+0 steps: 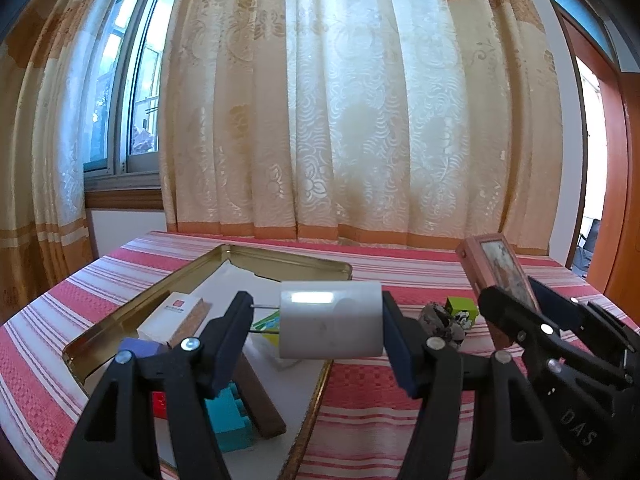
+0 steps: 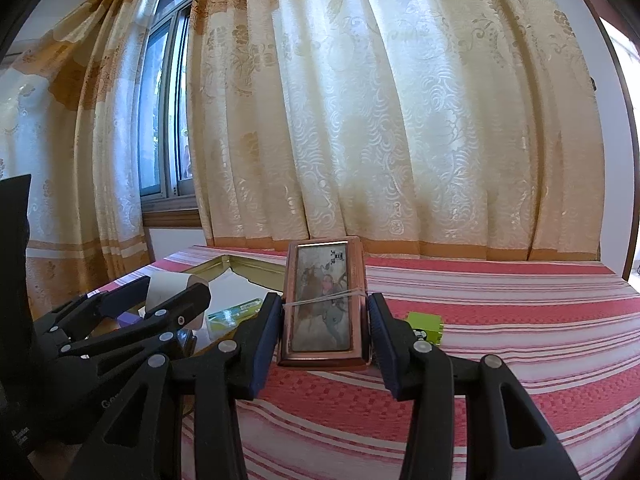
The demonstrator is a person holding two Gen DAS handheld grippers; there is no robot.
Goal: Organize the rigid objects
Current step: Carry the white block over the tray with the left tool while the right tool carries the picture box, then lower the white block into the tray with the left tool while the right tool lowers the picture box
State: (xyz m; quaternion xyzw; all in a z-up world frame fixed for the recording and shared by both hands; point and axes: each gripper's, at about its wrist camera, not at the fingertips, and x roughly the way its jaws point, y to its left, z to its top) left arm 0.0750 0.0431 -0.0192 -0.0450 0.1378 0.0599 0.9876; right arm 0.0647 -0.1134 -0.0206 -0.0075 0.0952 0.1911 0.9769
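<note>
My left gripper is shut on a white cylinder, held sideways above the right edge of a gold tin tray. The cylinder also shows in the right wrist view. My right gripper is shut on a copper-framed picture box with a rubber band round it, lifted above the striped tablecloth; it also shows in the left wrist view. In the tray lie a white carton, a brown bar, a teal brick and a purple block.
A green cube and a dark lumpy object lie on the red striped tablecloth between the grippers. The cube also shows in the right wrist view. Curtains and a window stand behind the table's far edge.
</note>
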